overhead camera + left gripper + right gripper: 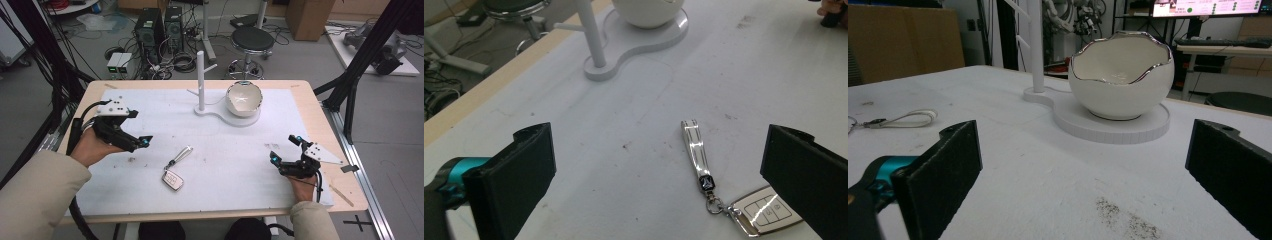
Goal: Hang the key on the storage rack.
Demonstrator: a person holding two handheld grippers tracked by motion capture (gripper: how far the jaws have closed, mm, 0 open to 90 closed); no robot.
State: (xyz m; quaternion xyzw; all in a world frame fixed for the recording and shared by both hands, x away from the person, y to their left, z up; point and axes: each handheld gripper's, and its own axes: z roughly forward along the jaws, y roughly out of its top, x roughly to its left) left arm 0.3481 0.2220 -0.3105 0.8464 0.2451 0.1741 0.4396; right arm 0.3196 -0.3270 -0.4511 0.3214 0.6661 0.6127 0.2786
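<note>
Two sleeved forearms are reaching in from the near edge of the high view, each hand holding a gripper above the worktop (pixel 300 115), which is covered by a white mat. On the person's left, the left gripper (pixel 142 141) is hovering over the mat with its fingers (pixel 531 165) spread wide and holding nothing. On the person's right, the right gripper (pixel 285 149) is hanging near the right edge of the mat, its fingers (pixel 948 170) also spread apart and empty. Between the two grippers, somewhat nearer the left one, a car key (pixel 173 179) is lying flat on the mat, with its pale strap (pixel 182 154) stretching away toward the far side. In the left gripper view the car key (pixel 766 210) is sitting just beside the right-hand finger, and its strap (pixel 694 145) is lying in the gap between the two fingers. Farther back, near the middle of the far edge, a white bowl (pixel 244 98) shaped like a cracked eggshell with a silver rim is sitting on a white stand (pixel 220 114), beside an upright white post (pixel 201 80) rising from the same base. Beyond the worktop, a black stool (pixel 252 40) and computer towers (pixel 159 31) are standing on the floor.
</note>
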